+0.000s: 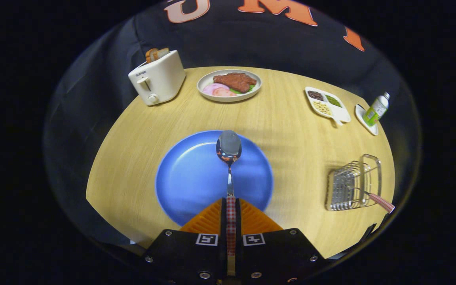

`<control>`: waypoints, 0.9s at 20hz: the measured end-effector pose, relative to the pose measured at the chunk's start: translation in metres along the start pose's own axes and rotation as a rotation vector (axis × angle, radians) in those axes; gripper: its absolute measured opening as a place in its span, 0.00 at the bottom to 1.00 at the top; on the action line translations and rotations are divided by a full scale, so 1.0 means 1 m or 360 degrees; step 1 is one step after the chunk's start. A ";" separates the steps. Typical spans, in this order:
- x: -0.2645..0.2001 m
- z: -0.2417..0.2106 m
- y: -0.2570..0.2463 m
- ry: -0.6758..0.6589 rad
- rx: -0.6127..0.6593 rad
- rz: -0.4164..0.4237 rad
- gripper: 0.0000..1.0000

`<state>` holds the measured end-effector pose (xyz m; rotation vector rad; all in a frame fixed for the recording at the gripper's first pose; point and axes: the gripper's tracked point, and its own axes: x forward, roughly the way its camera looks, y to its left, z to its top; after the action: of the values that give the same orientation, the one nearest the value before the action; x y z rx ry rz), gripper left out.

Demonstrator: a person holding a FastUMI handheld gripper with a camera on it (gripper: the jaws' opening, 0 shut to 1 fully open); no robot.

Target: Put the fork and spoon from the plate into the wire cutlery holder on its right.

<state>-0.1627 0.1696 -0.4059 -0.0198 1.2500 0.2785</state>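
Spoon: handle clamped between the closed gripper fingers, bowl forward above the blue plate, likely lifted for transfer. Wire holder: right of plate, already holding one checked-handled utensil, presumably the fork.

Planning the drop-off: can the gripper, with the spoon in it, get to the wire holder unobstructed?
Probably yes. The gripper is shut on the spoon over the blue plate; bare table lies between it and the wire holder.
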 end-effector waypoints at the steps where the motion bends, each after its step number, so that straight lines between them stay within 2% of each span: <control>1: -0.006 -0.002 -0.015 0.0000 0.0013 -0.0032 0.08; 10: -0.068 -0.020 -0.132 0.0027 0.0236 -0.0247 0.08; 13: -0.076 -0.037 -0.157 0.0100 0.0254 -0.0270 0.08; 15: -0.080 -0.043 -0.165 0.0182 0.0251 -0.0239 0.08; 18: -0.082 -0.038 -0.182 0.0247 0.0209 -0.0225 0.08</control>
<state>-0.1814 -0.0291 -0.3663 -0.0169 1.4117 0.0726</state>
